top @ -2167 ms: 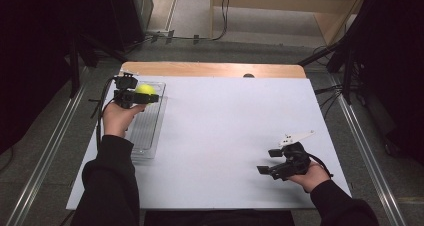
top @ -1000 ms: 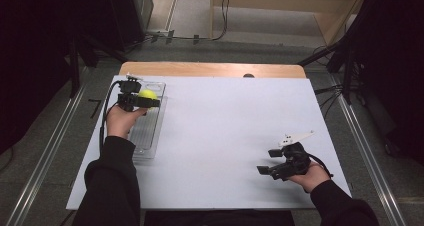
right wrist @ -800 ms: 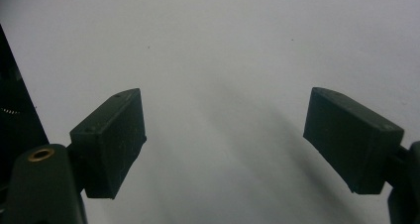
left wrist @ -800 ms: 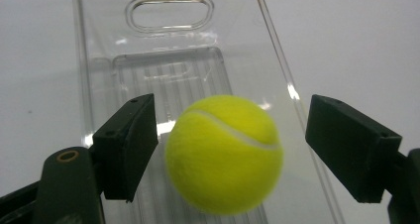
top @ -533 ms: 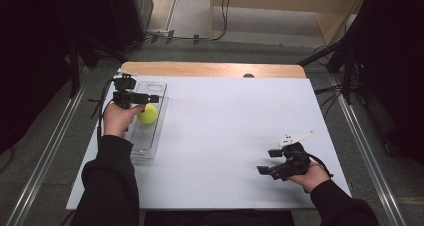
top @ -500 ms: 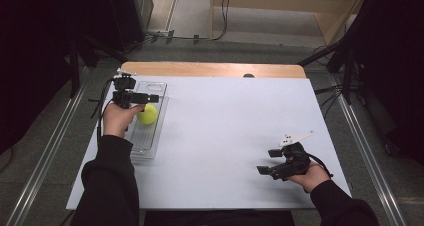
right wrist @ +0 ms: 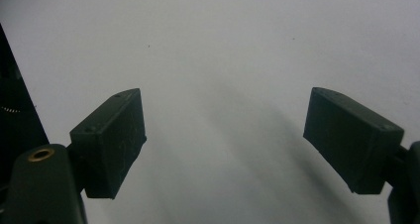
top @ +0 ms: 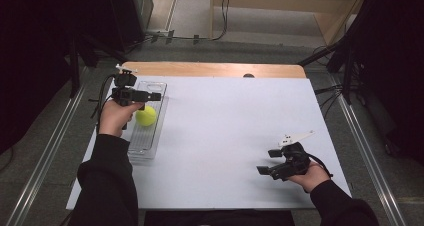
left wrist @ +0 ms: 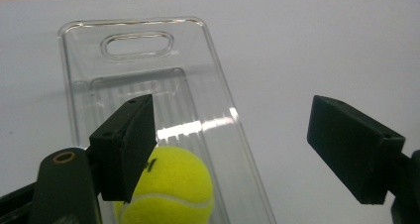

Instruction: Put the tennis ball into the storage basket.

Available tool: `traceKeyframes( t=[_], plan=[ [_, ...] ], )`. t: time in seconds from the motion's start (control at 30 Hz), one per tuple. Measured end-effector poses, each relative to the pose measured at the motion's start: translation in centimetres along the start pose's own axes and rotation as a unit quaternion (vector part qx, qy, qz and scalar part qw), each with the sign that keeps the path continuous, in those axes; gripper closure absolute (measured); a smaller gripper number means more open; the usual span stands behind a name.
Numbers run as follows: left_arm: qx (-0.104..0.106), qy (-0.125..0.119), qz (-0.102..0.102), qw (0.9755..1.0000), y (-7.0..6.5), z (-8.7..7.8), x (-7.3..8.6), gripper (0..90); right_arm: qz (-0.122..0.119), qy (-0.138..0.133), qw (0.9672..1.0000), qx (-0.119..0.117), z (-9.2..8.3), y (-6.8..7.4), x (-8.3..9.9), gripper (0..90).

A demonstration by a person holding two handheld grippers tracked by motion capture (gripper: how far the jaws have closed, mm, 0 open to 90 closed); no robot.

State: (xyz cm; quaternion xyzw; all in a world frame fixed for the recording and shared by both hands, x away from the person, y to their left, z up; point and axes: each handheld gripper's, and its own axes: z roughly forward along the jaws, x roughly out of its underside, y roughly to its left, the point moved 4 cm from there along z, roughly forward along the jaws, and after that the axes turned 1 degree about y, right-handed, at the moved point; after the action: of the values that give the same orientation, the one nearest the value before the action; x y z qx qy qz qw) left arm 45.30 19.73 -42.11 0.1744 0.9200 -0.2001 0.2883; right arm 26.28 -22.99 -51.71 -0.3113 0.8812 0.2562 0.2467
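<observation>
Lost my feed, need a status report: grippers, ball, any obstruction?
Left gripper open above the clear tray. Tennis ball lies in the tray, free. Right gripper open over bare table. Nothing in the way.

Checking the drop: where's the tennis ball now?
High view: tennis ball lies in the clear tray at the table's left, just below the open left gripper.

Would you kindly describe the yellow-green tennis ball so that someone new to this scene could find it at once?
Start at the white-covered table and go to its left side, where a long clear plastic tray lies lengthwise. The yellow-green tennis ball sits inside that tray, just below the open left gripper. It is the one bright, round thing among clear plastic and black tools.
</observation>
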Motion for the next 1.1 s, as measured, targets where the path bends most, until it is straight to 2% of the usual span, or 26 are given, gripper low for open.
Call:
traceKeyframes(
  t=[0.13,0.27,0.33,0.57,1.1],
  plan=[
    [0.012,0.002,0.007,0.9999,-0.7,0.0,-0.2,19.7,0.001,0.000,1.0000,0.000,0.0,0.0,0.0,14.2],
    [0.038,0.002,0.009,0.9992,-1.3,0.1,-0.3,20.0,0.002,-0.001,1.0000,0.000,0.0,0.0,0.0,14.2],
    [0.044,0.003,0.013,0.9990,-1.6,0.2,-0.3,20.1,0.002,-0.001,1.0000,0.000,0.0,0.0,0.0,14.2],
    [0.048,0.012,0.022,0.9985,-2.1,0.7,-0.2,20.4,0.001,0.000,1.0000,0.000,0.0,0.0,0.0,14.2],
    [0.078,0.031,0.044,0.9955,-4.6,1.8,0.0,20.4,0.001,-0.001,1.0000,0.000,-0.1,0.1,0.1,14.3]
  ],
)
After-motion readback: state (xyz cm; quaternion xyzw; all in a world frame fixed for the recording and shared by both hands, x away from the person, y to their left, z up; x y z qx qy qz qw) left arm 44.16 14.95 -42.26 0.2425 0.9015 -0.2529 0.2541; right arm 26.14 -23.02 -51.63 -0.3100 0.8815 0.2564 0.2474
